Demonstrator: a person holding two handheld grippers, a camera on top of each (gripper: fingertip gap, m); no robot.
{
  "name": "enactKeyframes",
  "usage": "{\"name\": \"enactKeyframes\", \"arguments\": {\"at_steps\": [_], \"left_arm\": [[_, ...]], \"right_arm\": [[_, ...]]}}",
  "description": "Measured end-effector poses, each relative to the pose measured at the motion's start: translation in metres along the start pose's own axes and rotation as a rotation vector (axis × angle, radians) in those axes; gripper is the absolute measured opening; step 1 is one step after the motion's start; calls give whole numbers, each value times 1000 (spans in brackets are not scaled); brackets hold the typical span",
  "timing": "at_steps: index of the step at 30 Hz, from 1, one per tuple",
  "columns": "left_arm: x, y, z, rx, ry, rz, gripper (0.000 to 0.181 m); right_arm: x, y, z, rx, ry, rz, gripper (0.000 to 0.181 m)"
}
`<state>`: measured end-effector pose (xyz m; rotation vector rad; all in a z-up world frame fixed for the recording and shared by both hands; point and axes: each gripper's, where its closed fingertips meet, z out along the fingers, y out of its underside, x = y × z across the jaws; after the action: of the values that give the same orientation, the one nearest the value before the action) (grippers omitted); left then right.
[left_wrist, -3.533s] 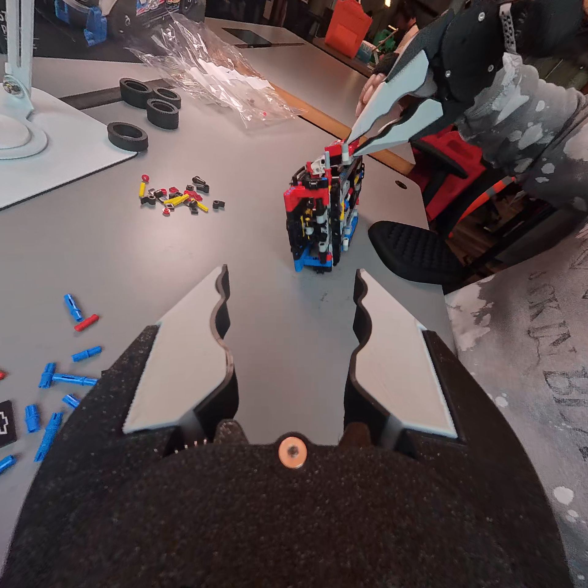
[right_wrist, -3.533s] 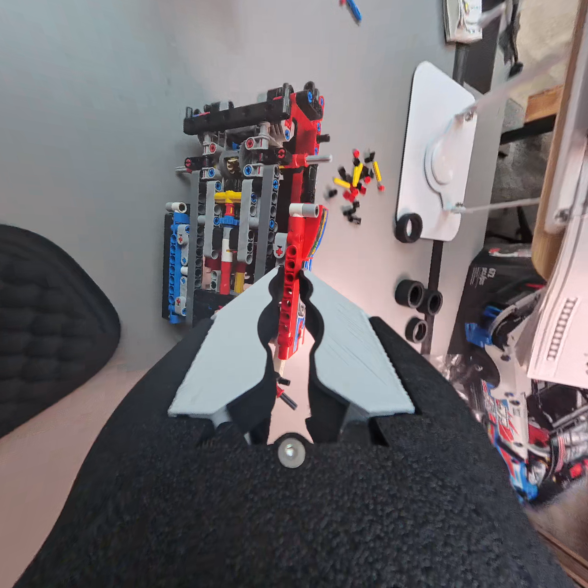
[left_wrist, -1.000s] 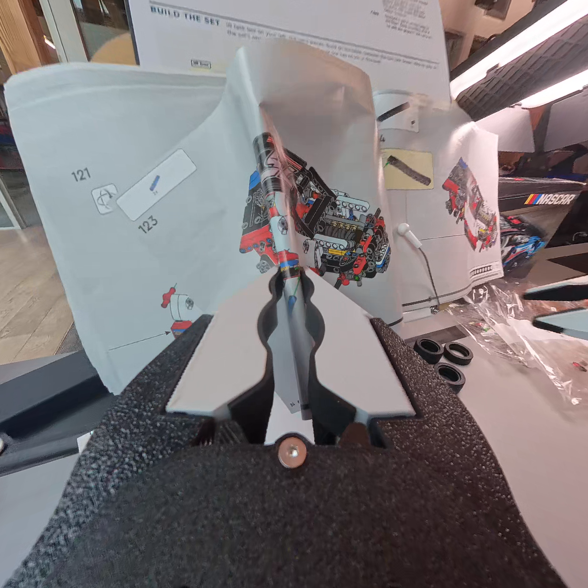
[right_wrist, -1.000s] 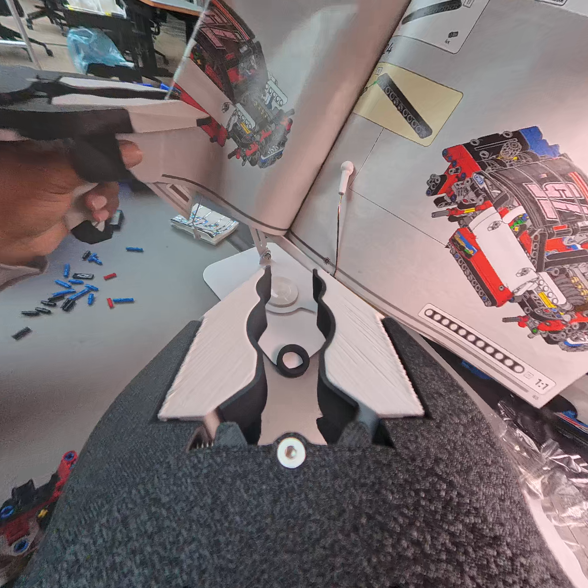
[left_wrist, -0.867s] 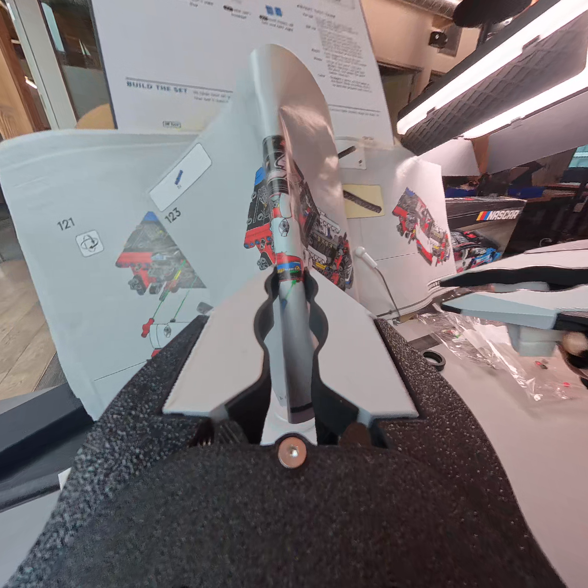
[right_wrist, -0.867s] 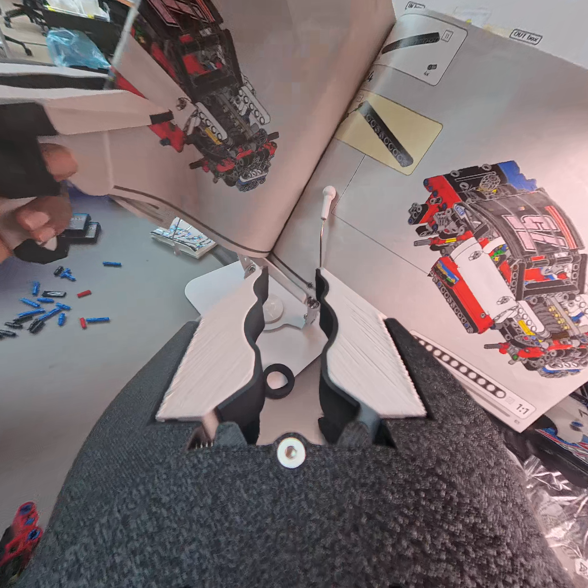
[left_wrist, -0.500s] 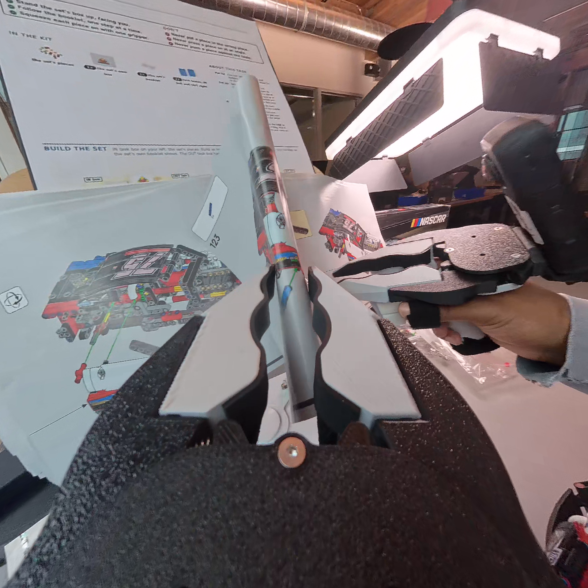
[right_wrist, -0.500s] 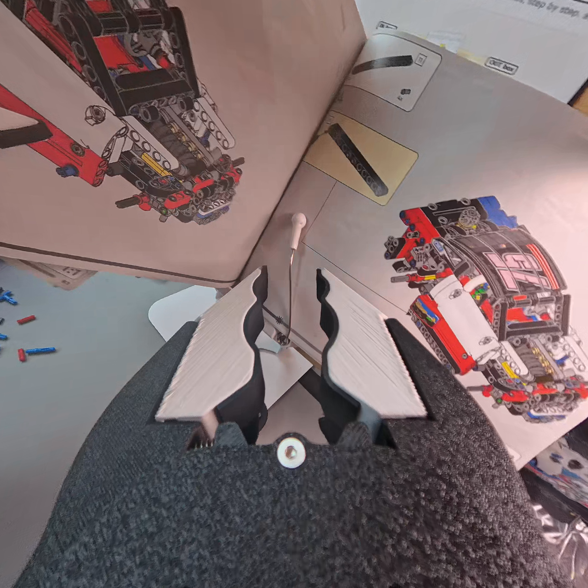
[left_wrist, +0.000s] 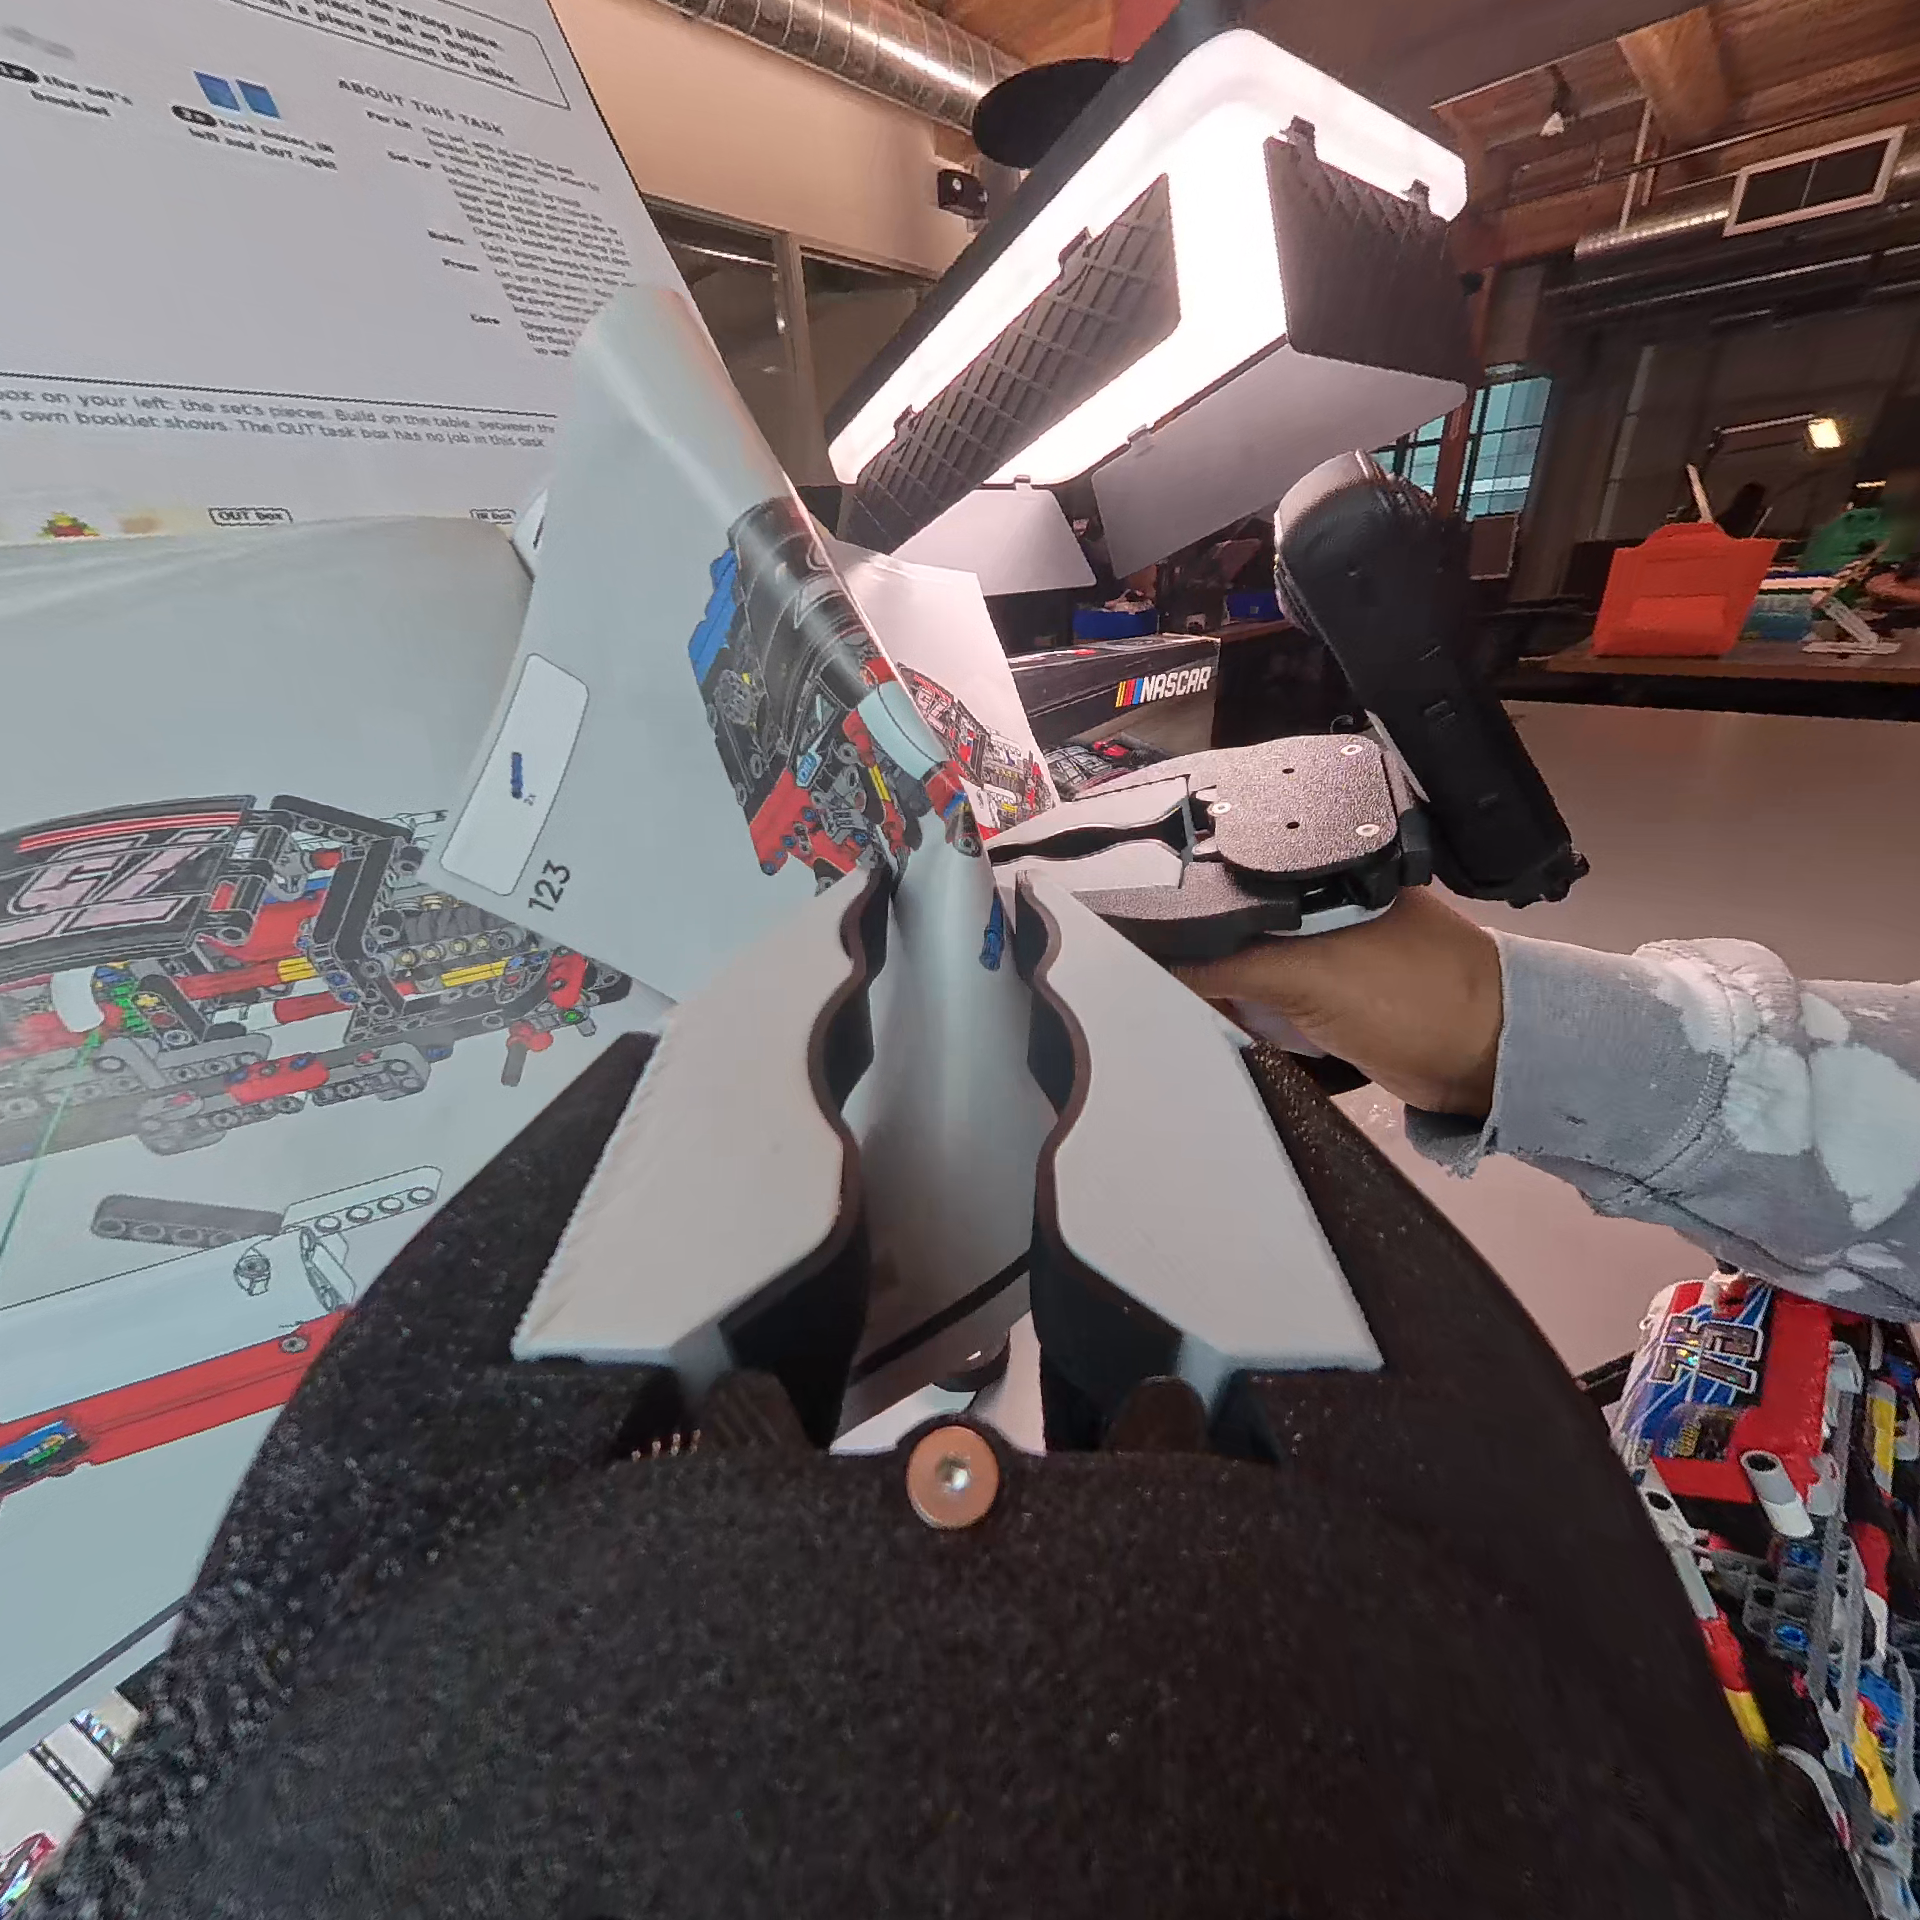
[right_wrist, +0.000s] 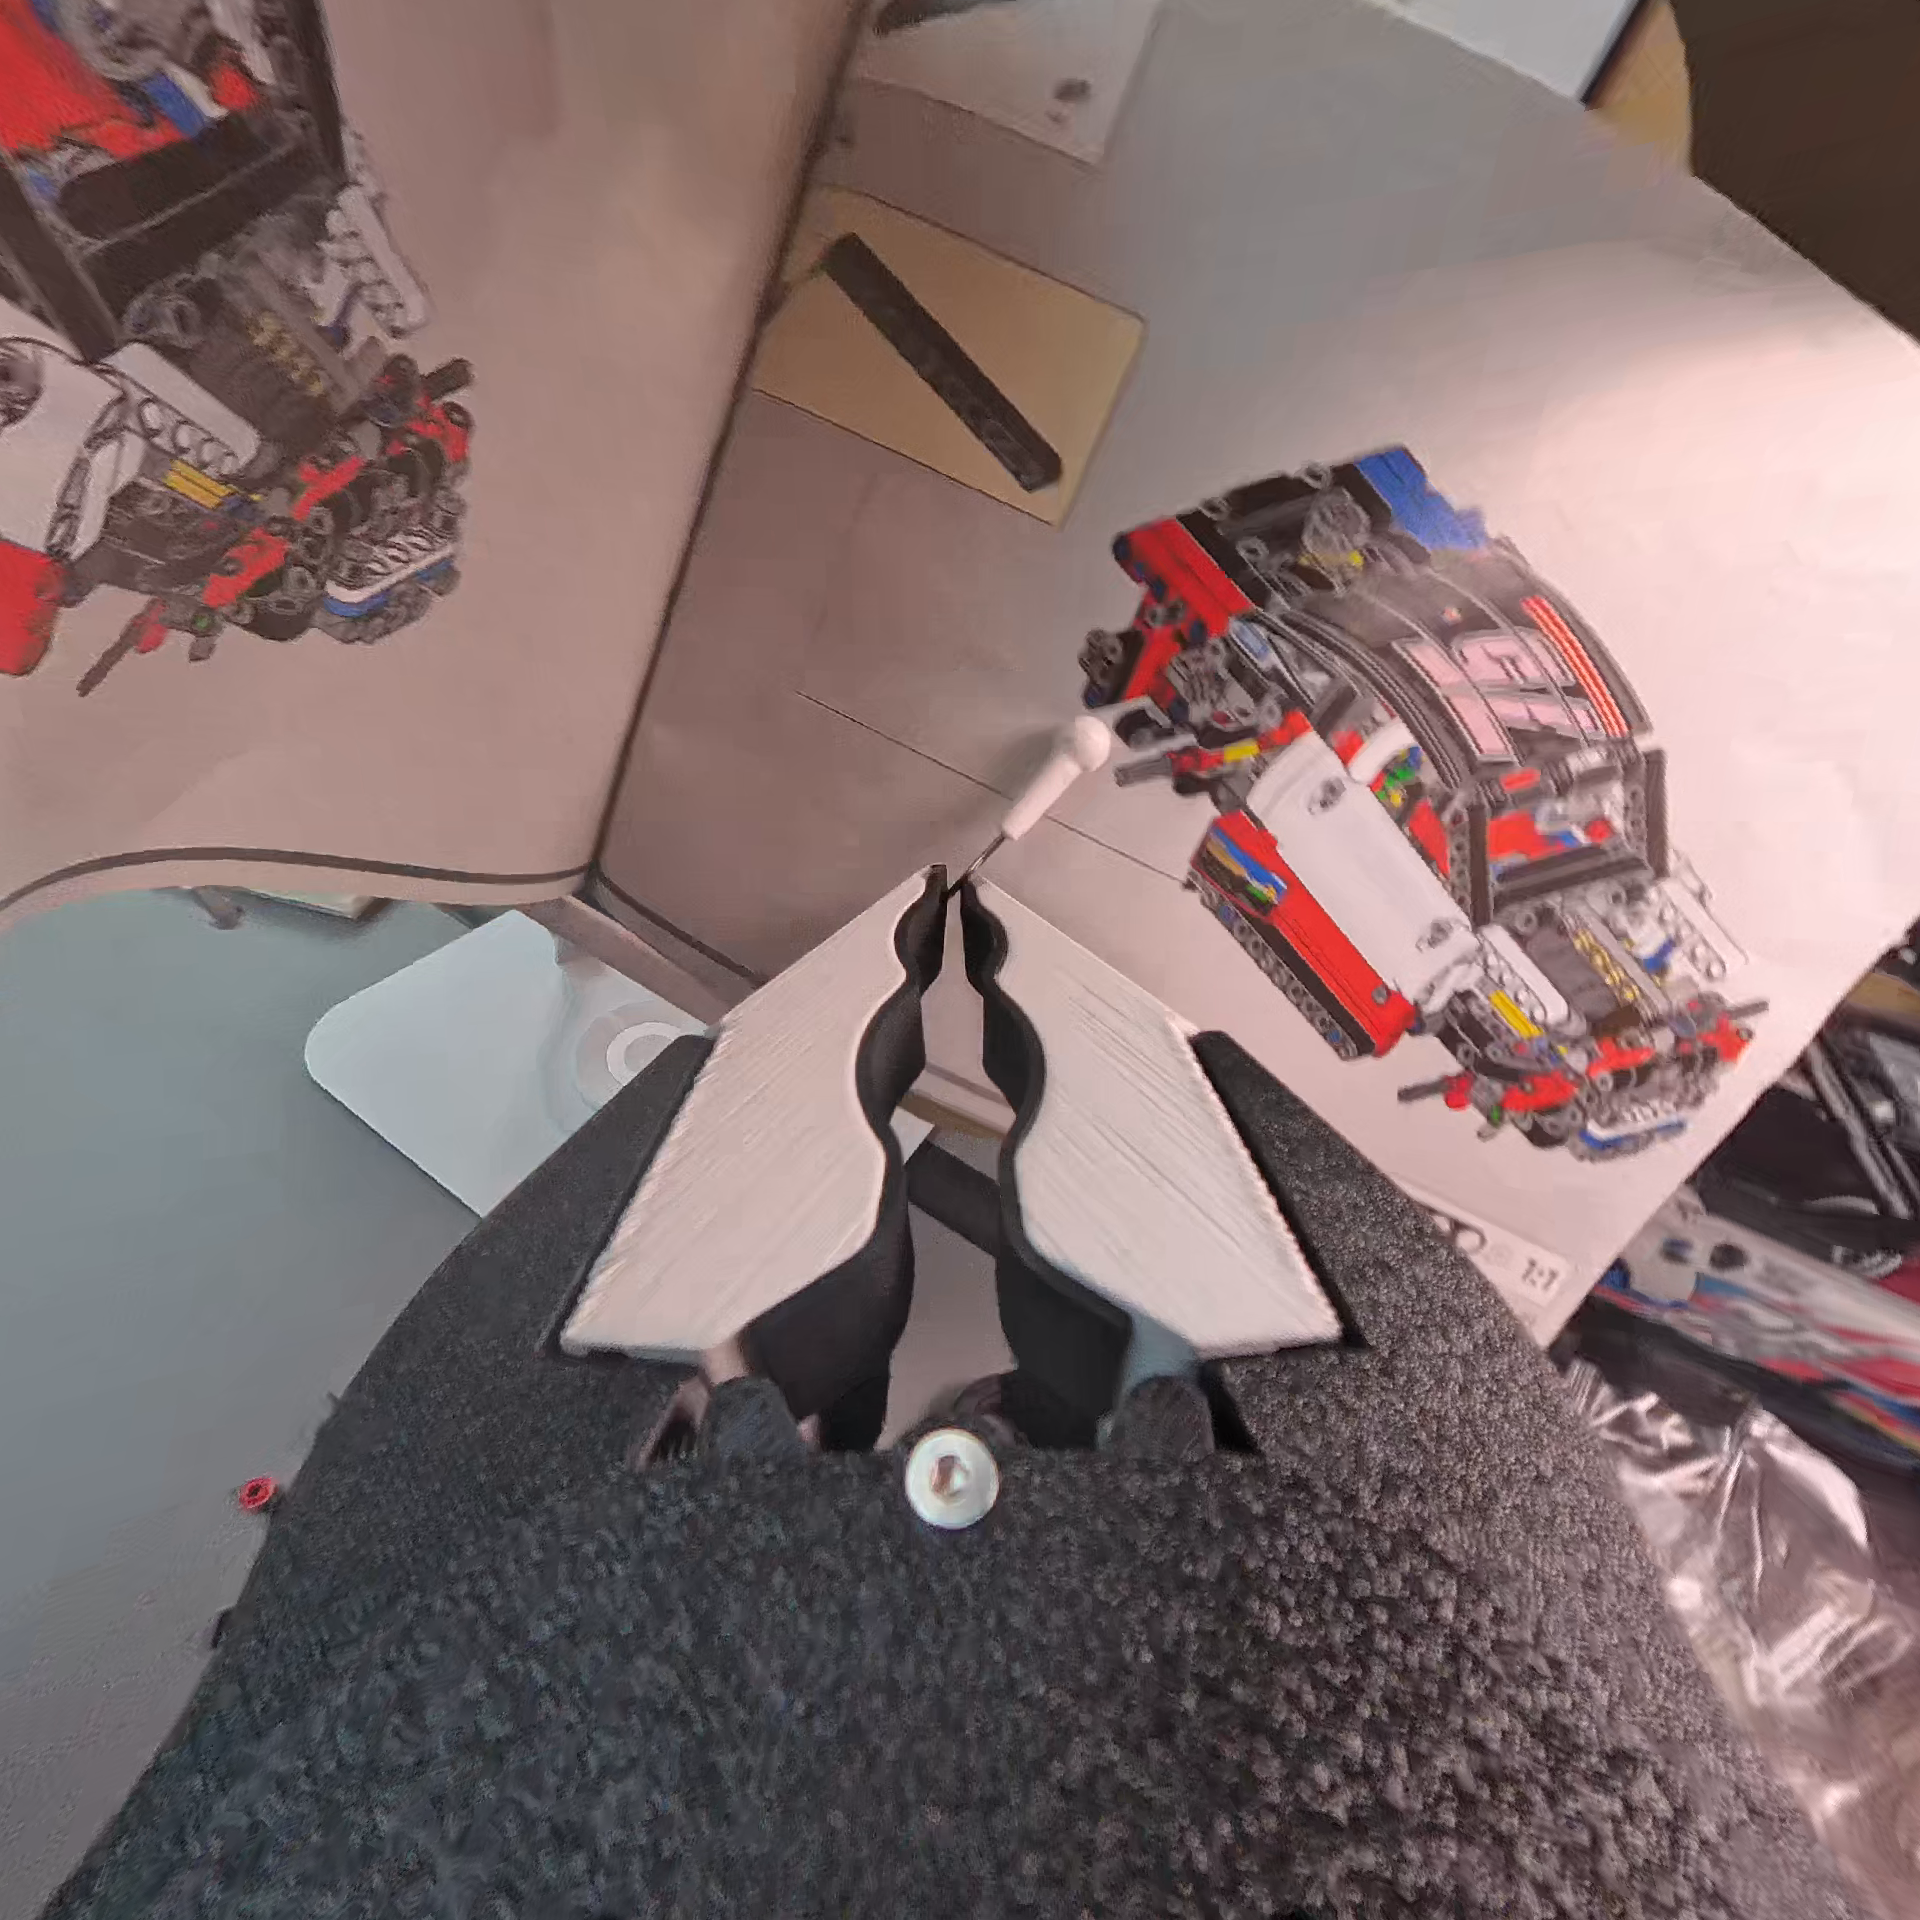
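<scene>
To the left of the left gripper (left_wrist: 951, 904) an open instruction booklet (left_wrist: 239, 935) stands propped, its pages printed with drawings of a red, black and blue brick car. A large printed sheet (left_wrist: 260, 229) rises behind it. One curled booklet page (left_wrist: 727, 675) runs straight into the gap between the left gripper's fingers (left_wrist: 727, 1122); they are parted a little and the paper sits loosely between them, so whether they pinch it cannot be told. Just right of that page, the right gripper (left_wrist: 997, 847) reaches in from the side, level, held in a bare hand (left_wrist: 1351, 997) with a mottled grey sleeve (left_wrist: 1704, 1122) behind it. Above it hangs a lit lamp panel (left_wrist: 1143, 291). At the lower right edge sits part of a brick car model (left_wrist: 1787, 1475).

In the right wrist view, the same turned page (right_wrist: 312, 416) hangs to the left of the right gripper (right_wrist: 945, 899), and the flat page with the car drawing (right_wrist: 1403, 790) lies to the right. The right gripper's tips are clenched on the thin wire of a white-tipped page-holder arm (right_wrist: 1049, 784) that lies across the flat page. Below left, the white stand base (right_wrist: 457, 1049) rests on a grey table (right_wrist: 156, 1195). Crinkled clear plastic (right_wrist: 1766, 1558) lies lower right.

The room behind is a wide workshop with exposed ducts, wooden ceiling and other tables.
</scene>
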<state>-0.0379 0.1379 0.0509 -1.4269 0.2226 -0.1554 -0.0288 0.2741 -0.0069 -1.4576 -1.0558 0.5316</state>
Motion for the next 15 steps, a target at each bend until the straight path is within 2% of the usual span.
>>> {"name": "enactKeyframes", "arguments": {"at_steps": [1, 5, 7, 9, 11, 15], "left_arm": [[2, 1, 1, -5, 8, 3, 22], [7, 4, 6, -10, 21, 16, 23], [9, 5, 9, -12, 28, 19, 23], [13, 8, 13, -21, 41, 22, 23], [17, 11, 18, -30, 53, 32, 23], [24, 19, 29, -52, 69, 58, 23]], "right_arm": [[6, 6, -3, -13, 7, 43, 3], [15, 37, -16, -72, -33, 216, 10], [14, 49, -23, -90, -80, 252, 22], [21, 55, -34, -92, -70, 265, 25], [22, 40, -48, -18, -87, 276, 27], [-5, -18, -78, 174, -235, 228, 34]]}}
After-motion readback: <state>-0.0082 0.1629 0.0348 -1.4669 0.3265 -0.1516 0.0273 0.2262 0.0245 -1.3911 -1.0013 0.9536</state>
